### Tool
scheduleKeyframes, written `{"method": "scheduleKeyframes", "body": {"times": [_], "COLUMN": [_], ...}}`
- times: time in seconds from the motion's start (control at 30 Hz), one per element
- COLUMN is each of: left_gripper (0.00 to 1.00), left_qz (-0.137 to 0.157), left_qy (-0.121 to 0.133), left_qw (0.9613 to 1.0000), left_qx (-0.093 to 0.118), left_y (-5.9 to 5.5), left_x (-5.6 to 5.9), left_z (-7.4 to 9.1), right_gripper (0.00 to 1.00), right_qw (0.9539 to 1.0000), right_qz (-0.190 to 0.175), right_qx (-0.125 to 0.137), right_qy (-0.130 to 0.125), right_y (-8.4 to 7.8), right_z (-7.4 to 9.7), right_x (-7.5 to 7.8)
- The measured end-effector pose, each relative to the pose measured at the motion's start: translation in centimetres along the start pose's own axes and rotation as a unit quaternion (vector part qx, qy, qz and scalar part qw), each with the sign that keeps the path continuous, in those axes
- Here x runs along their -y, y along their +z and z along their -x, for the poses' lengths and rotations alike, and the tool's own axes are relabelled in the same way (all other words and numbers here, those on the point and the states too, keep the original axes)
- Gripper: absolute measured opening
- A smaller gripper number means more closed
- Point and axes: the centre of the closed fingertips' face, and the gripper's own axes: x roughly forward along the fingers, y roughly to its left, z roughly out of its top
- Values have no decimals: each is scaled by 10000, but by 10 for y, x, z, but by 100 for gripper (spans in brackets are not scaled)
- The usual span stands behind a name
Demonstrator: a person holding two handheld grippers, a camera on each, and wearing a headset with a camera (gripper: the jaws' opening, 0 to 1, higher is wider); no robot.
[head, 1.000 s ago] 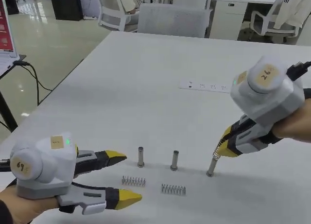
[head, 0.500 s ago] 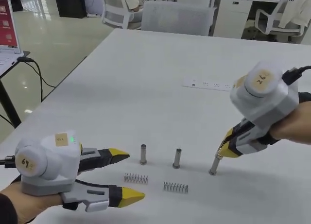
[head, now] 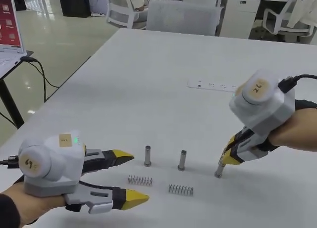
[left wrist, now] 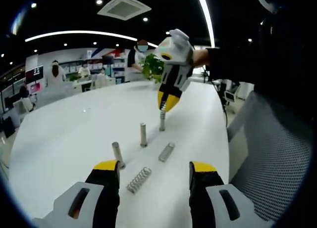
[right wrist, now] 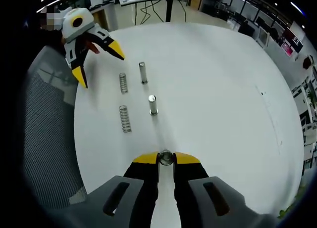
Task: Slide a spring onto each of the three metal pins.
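Note:
Three metal pins stand in a row on the white table: left pin (head: 147, 156), middle pin (head: 182, 160), right pin (head: 219, 168). Two loose springs lie in front of them, one (head: 139, 180) by the left pin and one (head: 180, 189) by the middle pin. My right gripper (head: 229, 158) is shut on a third spring (right wrist: 166, 158), holding it over the top of the right pin (left wrist: 161, 123). My left gripper (head: 132, 177) stands open at the near left, level with the left spring (left wrist: 139, 179), nothing between its fingers.
A white power strip (head: 213, 85) lies flat on the table (head: 148, 79) behind the pins. Office chairs (head: 181, 18) stand at the far edge. A laptop (head: 9, 35) sits on a side stand to the left, with a cable hanging from it.
My right gripper has come down a little with the spring, closer onto the right pin. My left gripper stays open in the same place.

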Motion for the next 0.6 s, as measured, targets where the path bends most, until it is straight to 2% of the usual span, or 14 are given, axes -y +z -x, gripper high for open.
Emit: {"method": "scheduleKeyframes", "body": {"times": [0.4, 0.6], "left_gripper": [51, 50], "left_qz": [-12, -12], "left_qy": [-4, -3], "left_qw": [10000, 10000], "left_qx": [-8, -5], "left_y": [0, 0], "left_x": [0, 0], "left_z": [-1, -1], "right_gripper": [8, 8], "right_qw": [10000, 9999], "right_qz": [-27, 17], "right_qx": [-32, -87], "right_qy": [29, 47], "right_y": [-4, -8], "right_z": [-24, -31], "right_x": [-1, -2]}}
